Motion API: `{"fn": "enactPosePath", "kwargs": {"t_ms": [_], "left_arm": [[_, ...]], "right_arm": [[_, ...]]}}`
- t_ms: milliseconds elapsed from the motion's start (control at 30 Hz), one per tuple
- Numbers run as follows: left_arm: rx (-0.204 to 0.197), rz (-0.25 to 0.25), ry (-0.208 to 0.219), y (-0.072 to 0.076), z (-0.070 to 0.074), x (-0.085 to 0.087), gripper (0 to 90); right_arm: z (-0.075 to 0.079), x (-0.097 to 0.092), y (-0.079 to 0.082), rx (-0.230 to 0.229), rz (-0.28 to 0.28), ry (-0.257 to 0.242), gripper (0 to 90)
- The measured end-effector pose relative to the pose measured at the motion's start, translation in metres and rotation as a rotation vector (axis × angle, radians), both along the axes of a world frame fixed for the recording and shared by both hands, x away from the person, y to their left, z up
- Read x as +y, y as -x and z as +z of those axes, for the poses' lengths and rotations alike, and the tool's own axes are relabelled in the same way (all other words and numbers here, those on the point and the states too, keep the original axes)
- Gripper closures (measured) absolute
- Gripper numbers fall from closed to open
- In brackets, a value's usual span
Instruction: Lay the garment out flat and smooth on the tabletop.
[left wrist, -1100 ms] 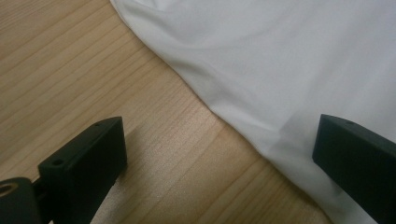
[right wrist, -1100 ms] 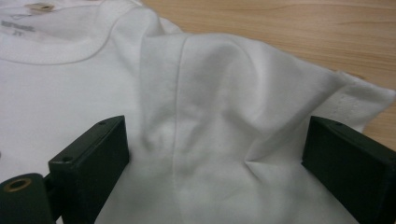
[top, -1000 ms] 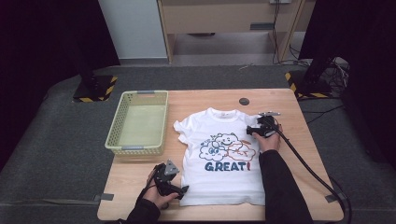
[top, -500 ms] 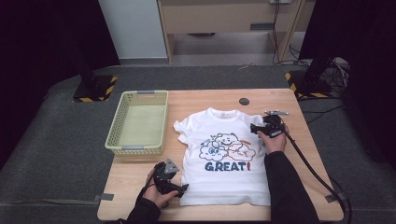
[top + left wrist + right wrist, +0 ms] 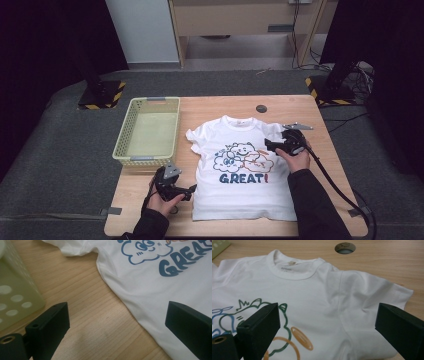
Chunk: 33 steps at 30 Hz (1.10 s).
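Right tool [image 5: 272,145] has shifted over the last second: it was up at the outer edge of the t-shirt's sleeve, now it sits lower and further in, over the shoulder area just beside the printed clouds. Jaws spread wide, nothing between them; the right gripper view shows the sleeve [image 5: 374,297] and collar [image 5: 295,268] lying flat ahead of it.

Left tool [image 5: 186,191] hasn't really moved. It hovers at the near-left side of the shirt, jaws also wide apart and empty. In its own view the shirt's side edge [image 5: 130,307] runs between the jaws over bare tabletop [image 5: 82,290], so it's lined up on the hem side but not pinching cloth.

T-shirt [image 5: 240,170] lies face up, spread out in the middle of the tabletop, "GREAT!" print readable. Basket [image 5: 147,131] just left of it, empty as far as I can see.

My read: right side is repositioning to pick a grab point near the shoulder, left is waiting at the side edge. Looks like the setup for a first fold; no grip taken yet on either side.
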<state>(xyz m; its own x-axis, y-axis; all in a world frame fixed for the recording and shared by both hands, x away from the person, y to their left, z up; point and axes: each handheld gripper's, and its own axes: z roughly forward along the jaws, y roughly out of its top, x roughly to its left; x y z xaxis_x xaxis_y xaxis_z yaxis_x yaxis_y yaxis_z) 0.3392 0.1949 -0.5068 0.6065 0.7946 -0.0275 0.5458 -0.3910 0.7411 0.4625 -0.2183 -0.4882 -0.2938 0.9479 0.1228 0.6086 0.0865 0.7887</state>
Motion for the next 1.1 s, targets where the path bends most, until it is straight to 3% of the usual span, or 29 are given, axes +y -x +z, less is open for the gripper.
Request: {"fn": "enactPosePath", "kwargs": {"t_ms": [233, 467, 633, 867, 1100], "left_arm": [[-0.011, 0.019, 0.018, -0.001, 0.003, 0.006, 5.4], [-0.017, 0.023, 0.023, 0.000, 0.005, 0.008, 5.4], [-0.007, 0.021, 0.025, 0.001, 0.004, 0.009, 5.4], [0.009, 0.008, 0.025, 0.002, 0.002, 0.008, 5.4], [0.029, -0.013, 0.016, 0.003, -0.001, 0.008, 5.4]], "right_arm": [[0.000, 0.002, 0.026, -0.023, 0.052, 0.018, 5.4], [-0.007, 0.000, 0.047, -0.015, 0.090, 0.053, 4.4], [-0.009, -0.003, 0.064, -0.017, 0.114, 0.046, 4.0], [-0.016, -0.006, 0.087, -0.023, 0.154, 0.126, 2.4], [-0.016, -0.011, 0.101, -0.036, 0.167, 0.143, 2.4]]}}
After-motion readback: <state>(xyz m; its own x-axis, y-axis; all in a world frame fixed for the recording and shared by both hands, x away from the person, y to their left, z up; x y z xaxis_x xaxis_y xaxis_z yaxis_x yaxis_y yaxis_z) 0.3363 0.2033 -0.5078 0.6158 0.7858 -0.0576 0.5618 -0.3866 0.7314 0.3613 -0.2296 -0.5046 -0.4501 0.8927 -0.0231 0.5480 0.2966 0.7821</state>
